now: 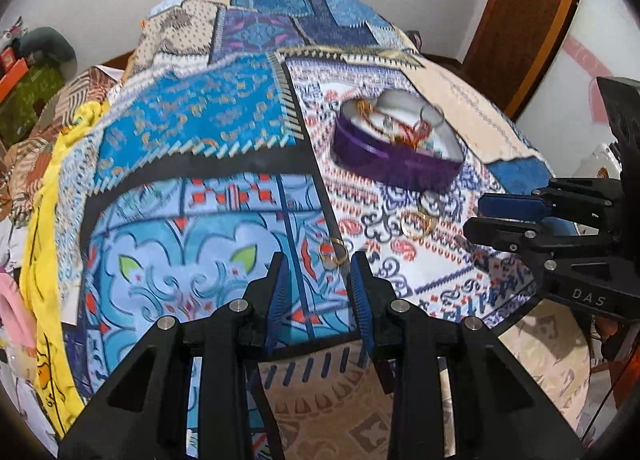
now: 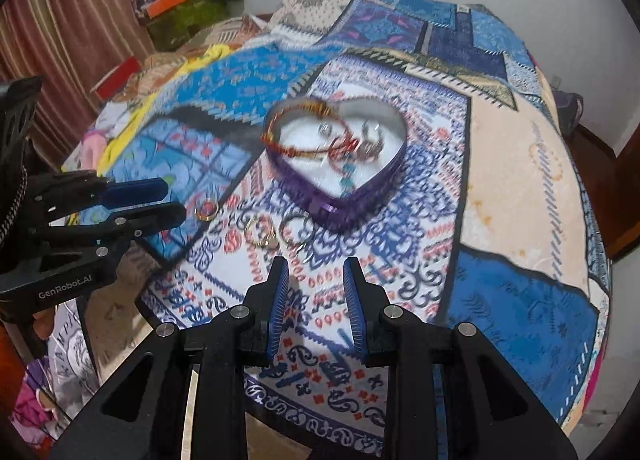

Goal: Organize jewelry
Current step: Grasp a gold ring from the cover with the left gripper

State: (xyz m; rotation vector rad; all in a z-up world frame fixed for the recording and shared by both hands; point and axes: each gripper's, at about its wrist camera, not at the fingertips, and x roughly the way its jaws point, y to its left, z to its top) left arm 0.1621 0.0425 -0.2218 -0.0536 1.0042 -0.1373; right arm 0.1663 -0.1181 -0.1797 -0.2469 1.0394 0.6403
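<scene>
Purple heart-shaped tin, jewelry inside

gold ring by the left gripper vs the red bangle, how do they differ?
Place: the gold ring lies loose on the patterned bedspread; the red bangle sits inside the purple heart box.
Size: the ring is clearly smaller than the bangle.
Colour: the ring is plain gold; the bangle is red with gold.
Shared: both are closed hoops, neither gripped.

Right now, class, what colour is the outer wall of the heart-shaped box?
Purple; the heart-shaped box shows best in the right wrist view.
</scene>
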